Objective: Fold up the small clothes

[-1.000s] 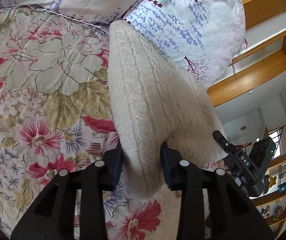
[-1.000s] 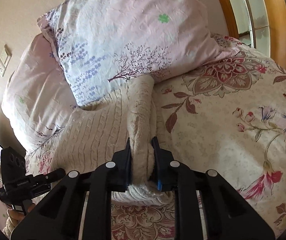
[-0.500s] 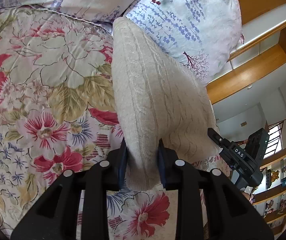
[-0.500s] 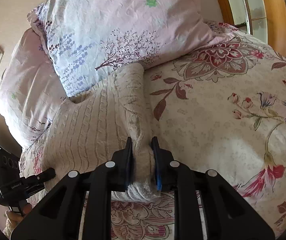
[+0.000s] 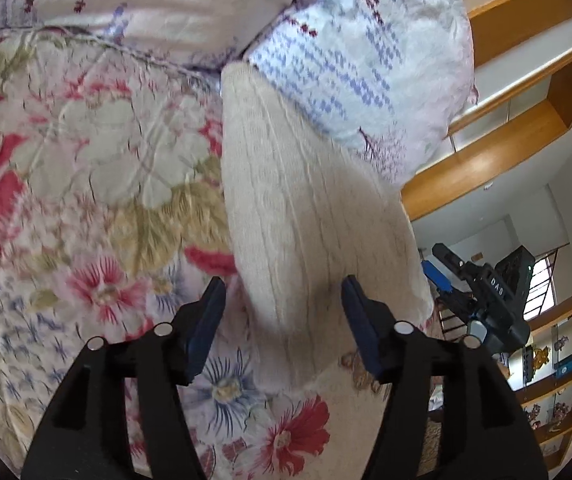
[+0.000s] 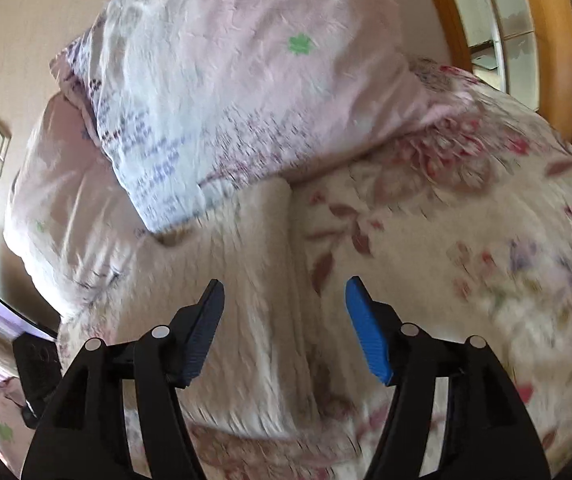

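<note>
Both grippers (image 5: pixel 281 292) (image 6: pixel 283 294) open over sweater (image 5: pixel 306 240)

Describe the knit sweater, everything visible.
The sweater is cream cable knit, soft and thick-looking. It lies folded on the floral bedspread, its far end against the pillow. From the right wrist view it shows a folded strip along its right edge. The left gripper and right gripper have just been opening; their fingers straddle the near end without pressing it. That view is blurred, so finer detail can't be told.
</note>
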The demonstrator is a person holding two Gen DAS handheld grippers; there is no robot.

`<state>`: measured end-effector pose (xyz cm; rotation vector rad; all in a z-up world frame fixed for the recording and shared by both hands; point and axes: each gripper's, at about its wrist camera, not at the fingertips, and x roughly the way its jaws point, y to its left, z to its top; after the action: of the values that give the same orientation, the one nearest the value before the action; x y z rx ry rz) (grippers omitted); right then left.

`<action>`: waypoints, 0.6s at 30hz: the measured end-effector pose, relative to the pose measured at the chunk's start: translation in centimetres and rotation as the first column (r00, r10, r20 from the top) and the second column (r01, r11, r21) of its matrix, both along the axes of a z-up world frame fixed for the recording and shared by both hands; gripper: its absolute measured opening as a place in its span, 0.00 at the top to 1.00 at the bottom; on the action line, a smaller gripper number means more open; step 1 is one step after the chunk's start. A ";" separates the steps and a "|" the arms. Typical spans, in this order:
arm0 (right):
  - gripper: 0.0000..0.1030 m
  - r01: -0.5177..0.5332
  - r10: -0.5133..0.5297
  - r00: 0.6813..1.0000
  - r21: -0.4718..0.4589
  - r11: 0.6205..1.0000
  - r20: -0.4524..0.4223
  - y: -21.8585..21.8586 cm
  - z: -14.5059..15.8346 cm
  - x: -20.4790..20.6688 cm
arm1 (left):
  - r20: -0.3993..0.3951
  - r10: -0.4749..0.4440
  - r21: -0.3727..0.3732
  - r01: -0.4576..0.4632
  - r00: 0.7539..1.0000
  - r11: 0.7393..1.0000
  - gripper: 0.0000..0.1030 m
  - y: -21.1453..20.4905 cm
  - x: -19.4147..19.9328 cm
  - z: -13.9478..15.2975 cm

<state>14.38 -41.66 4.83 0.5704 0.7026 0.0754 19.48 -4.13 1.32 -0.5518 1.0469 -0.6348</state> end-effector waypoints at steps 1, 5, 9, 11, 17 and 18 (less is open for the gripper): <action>0.37 -0.009 0.009 1.000 0.006 1.000 -0.010 -0.1 0.2 0.9 | -0.003 0.007 0.000 -0.007 1.000 1.000 0.37 0.0 0.4 0.1; 0.37 -0.060 0.064 0.995 0.062 0.996 -0.075 -0.1 0.1 5.7 | -0.013 0.018 -0.007 -0.018 1.000 1.000 0.35 -0.3 1.4 0.4; 0.42 -0.051 0.057 0.990 0.048 0.998 -0.127 0.5 -0.8 8.3 | -0.016 0.006 0.005 -0.006 1.000 1.000 0.35 -1.2 2.2 0.3; 0.57 -0.058 0.066 0.988 0.063 0.996 -0.143 0.7 -1.7 9.1 | -0.026 -0.002 0.012 0.002 1.000 1.000 0.35 -1.7 2.6 0.0; 0.66 -0.048 0.066 0.991 0.151 0.987 -0.114 0.0 -2.4 9.7 | -0.034 -0.010 0.011 0.011 0.999 1.000 0.33 -2.6 3.7 -0.4; 0.66 -0.045 0.063 0.991 0.152 0.987 -0.115 -0.1 -2.4 9.9 | -0.035 -0.007 0.013 0.008 0.999 1.000 0.33 -2.6 3.9 -0.4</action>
<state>24.28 -41.74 2.45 0.7035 0.8333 0.1461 23.41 -6.78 0.88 -0.5495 1.0861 -0.6264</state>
